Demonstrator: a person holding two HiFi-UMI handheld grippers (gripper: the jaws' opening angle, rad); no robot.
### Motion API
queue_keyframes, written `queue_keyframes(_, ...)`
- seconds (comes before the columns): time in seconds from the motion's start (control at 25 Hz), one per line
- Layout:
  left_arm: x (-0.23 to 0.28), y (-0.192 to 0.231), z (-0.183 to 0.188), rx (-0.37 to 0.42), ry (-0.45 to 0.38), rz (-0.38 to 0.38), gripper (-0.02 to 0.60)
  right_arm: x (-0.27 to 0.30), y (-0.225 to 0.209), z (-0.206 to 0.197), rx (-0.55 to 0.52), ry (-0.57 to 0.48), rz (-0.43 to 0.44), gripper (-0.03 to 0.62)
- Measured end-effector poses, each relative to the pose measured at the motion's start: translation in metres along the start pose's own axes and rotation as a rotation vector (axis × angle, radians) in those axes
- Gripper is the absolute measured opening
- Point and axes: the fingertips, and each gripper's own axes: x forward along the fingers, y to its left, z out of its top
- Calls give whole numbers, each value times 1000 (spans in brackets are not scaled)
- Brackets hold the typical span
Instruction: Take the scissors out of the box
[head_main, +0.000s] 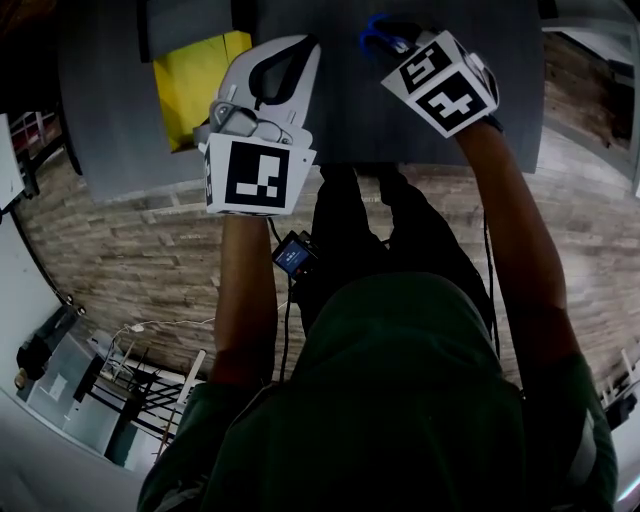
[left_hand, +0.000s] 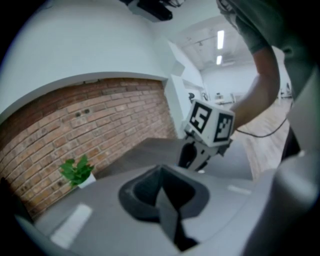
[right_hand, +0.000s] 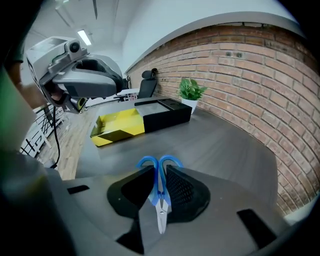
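Observation:
Scissors (right_hand: 160, 192) with blue handles are clamped upright between the jaws of my right gripper (right_hand: 160, 172), blades pointing back at the camera. In the head view their blue handles (head_main: 378, 36) stick out beyond the right gripper (head_main: 395, 45), over the grey table (head_main: 350, 110). A yellow box with black stripes (right_hand: 117, 127) lies further left on the table, and is also seen as the yellow box (head_main: 200, 85) from above. My left gripper (head_main: 282, 62) hovers beside that box, its dark jaws pressed together with nothing between them (left_hand: 162, 177).
A black box (right_hand: 165, 115) lies next to the yellow one. A small potted plant (right_hand: 191, 92) stands by the brick wall (right_hand: 260, 75). The table's near edge (head_main: 330, 165) is at the person's legs, with wooden floor (head_main: 130, 260) below.

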Motion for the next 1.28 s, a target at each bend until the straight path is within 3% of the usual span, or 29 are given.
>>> queue_keyframes(0.76,8,6,-33,-19,5,4,0,75,-2,-35,13,60,25,75)
queue_keyframes(1.12,-15,21,-36,-32,19,44,0,81,2,-35,-20,91,7,77)
queue_keyframes(1.28,-27,25,-22,-2,-4,67,0,66,2,-26,-34,76,1,77)
